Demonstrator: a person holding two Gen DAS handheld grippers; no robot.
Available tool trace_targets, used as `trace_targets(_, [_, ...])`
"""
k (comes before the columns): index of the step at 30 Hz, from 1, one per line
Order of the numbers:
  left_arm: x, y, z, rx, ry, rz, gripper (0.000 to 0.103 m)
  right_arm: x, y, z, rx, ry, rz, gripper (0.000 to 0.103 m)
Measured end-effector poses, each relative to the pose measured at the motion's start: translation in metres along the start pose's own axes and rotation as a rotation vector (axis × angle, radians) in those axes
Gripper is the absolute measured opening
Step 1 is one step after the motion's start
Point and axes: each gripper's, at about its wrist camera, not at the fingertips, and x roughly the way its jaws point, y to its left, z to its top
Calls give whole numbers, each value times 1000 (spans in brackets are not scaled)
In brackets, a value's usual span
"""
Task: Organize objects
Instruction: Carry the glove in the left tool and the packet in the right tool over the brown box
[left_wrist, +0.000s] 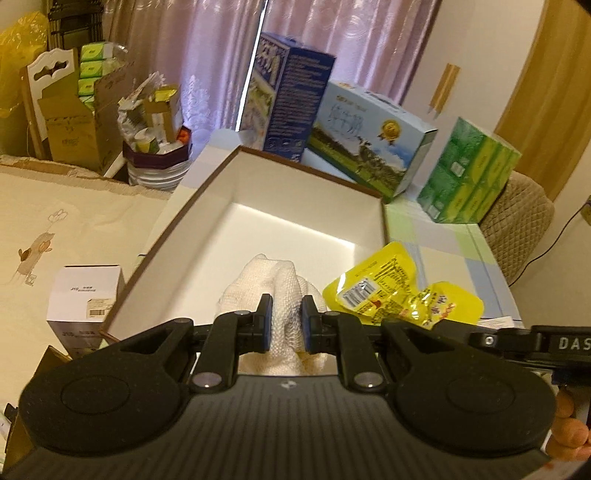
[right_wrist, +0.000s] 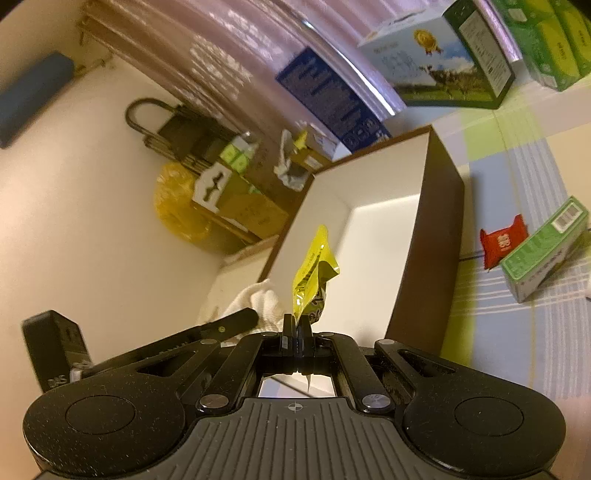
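Your left claw (left_wrist: 287, 325) pinches the white cloth (left_wrist: 273, 284) and your right claw (right_wrist: 295, 330) the yellow snack pouch (right_wrist: 314, 273), both poised above the open box's near end (left_wrist: 295, 206), its long axis running straight ahead.

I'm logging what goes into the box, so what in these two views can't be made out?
- Left wrist view: the white cloth lower part, hidden by the left gripper.
- Both views: print on the yellow packet, too small and crumpled.
- Right wrist view: the packet's held edge, hidden in the right gripper.
- Both views: the near floor of the open box, covered by both grippers.
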Motion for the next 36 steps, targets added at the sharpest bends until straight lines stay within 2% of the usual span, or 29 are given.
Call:
trace_targets(13, [41,28,5,2,82,8,13,67,-4,0,-18,102,-160,0])
trace_targets(17, [49,31,5,4,104,-4,13,79,0,-3,-105,118,-207,0])
trace_targets(19, [51,31,4,5,114,-9,13,85,5,-7,-178,121,-257,6])
trace_targets(21, [53,31,3,6,122,-15,13,87,8,-11,-226,122,-278,33])
trace_targets(23, [55,31,1,6,128,-20,12,85,9,-14,-231,108,-281,41])
trace_targets(36, [54,28,1,21,134,-39,14,83,16,-16,-238,119,-299,46])
